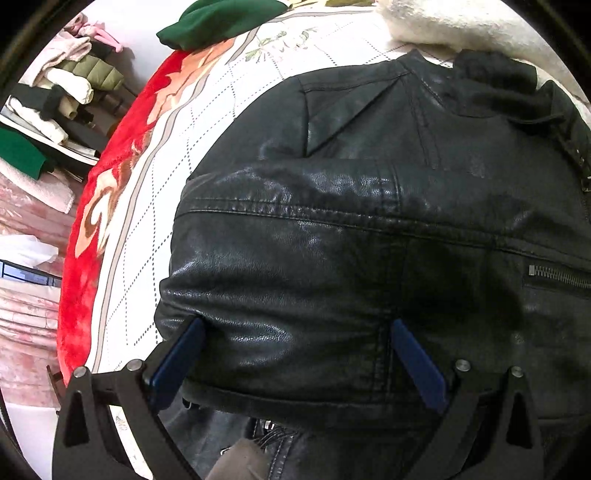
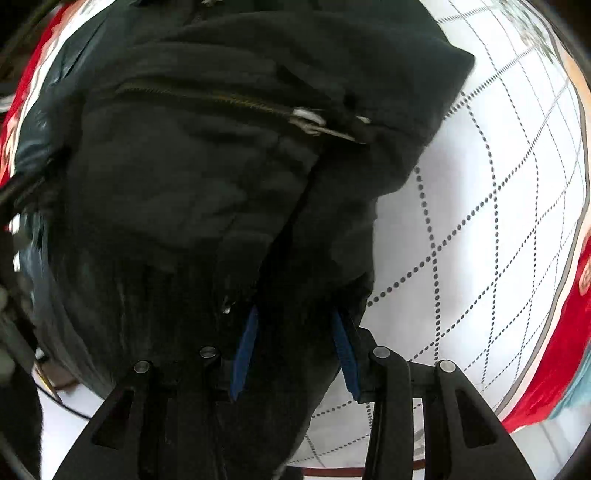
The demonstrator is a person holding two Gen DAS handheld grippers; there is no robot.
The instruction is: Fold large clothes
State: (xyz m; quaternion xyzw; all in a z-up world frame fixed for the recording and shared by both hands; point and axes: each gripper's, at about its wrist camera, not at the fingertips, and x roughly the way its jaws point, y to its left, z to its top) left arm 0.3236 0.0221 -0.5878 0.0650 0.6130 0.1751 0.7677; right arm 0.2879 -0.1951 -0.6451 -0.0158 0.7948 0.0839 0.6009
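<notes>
A black leather jacket (image 1: 369,206) lies on a white quilted bed cover (image 1: 207,122), with one sleeve folded across its body. My left gripper (image 1: 295,326) is open, its blue fingers (image 1: 417,362) wide apart and resting on the folded sleeve. In the right wrist view the same jacket (image 2: 207,177) fills the left and centre, with a zip (image 2: 236,105) across it. My right gripper (image 2: 295,317) has its blue fingers (image 2: 345,354) closed onto a bunched part of the jacket at its right edge.
A red patterned blanket (image 1: 107,206) borders the white cover on the left. A green garment (image 1: 218,22) and a white fluffy item (image 1: 458,26) lie at the far end of the bed. Piled clothes (image 1: 62,88) sit beyond the bed's left side. White cover (image 2: 480,221) shows right of the jacket.
</notes>
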